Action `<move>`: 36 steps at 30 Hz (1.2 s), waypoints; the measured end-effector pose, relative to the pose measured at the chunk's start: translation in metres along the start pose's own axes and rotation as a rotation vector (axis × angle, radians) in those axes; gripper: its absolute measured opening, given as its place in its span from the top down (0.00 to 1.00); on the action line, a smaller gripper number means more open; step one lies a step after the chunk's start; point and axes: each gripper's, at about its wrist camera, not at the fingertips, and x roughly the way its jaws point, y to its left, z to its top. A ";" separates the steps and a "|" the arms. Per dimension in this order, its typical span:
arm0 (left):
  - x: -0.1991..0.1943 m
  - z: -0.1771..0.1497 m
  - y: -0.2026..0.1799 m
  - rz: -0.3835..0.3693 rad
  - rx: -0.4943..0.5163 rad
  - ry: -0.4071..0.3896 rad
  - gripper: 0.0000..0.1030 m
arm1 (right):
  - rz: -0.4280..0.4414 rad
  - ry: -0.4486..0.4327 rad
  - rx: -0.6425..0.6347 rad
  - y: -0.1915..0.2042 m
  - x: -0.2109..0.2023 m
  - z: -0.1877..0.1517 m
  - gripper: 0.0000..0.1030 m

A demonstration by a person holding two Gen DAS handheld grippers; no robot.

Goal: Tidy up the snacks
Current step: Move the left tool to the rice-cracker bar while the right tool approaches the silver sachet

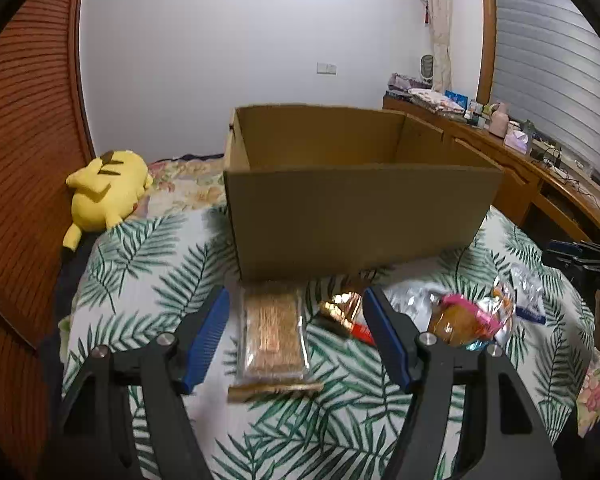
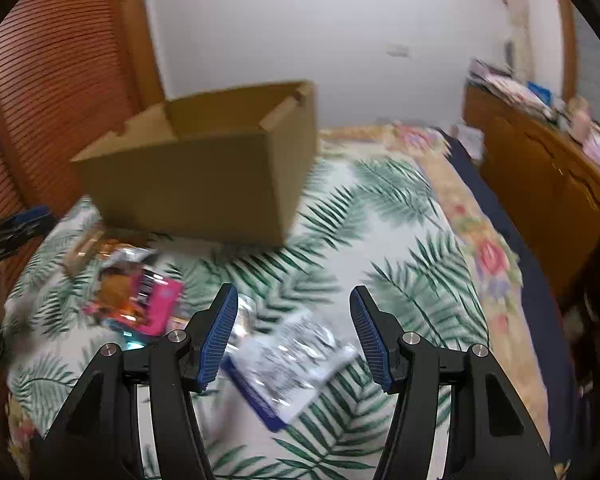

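Bed [image 1: 147,280] with leaf-print cover is carrying the open cardboard box [image 1: 356,216] mid-bed, looking empty as far as visible. Snacks are all lying out along the near edge: cracker pack [image 1: 273,340], pink-wrapped pastry [image 1: 466,320], silver-blue pouch [image 2: 291,364]. Left gripper [image 1: 295,340] and right gripper [image 2: 293,336] are both hanging released, holding nothing. Nothing sorted yet.

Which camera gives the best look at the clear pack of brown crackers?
The left wrist view: the cracker pack lies sharp between the open fingers of the left gripper. The right wrist view shows only a blurred brownish shape at its far left, not clearly identifiable.
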 end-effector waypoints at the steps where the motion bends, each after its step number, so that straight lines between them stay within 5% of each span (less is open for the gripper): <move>1: 0.001 -0.004 -0.001 0.006 -0.001 0.002 0.33 | -0.027 0.012 0.007 -0.003 0.005 -0.003 0.42; 12: 0.004 -0.021 -0.001 0.032 0.023 0.024 0.33 | -0.017 0.092 0.096 -0.011 0.029 -0.018 0.40; 26: 0.014 -0.024 -0.007 0.046 0.031 0.066 0.33 | -0.044 0.146 0.042 -0.004 0.037 -0.024 0.34; 36: 0.046 -0.011 0.014 0.046 -0.043 0.198 0.33 | -0.024 0.119 0.010 0.000 0.037 -0.028 0.40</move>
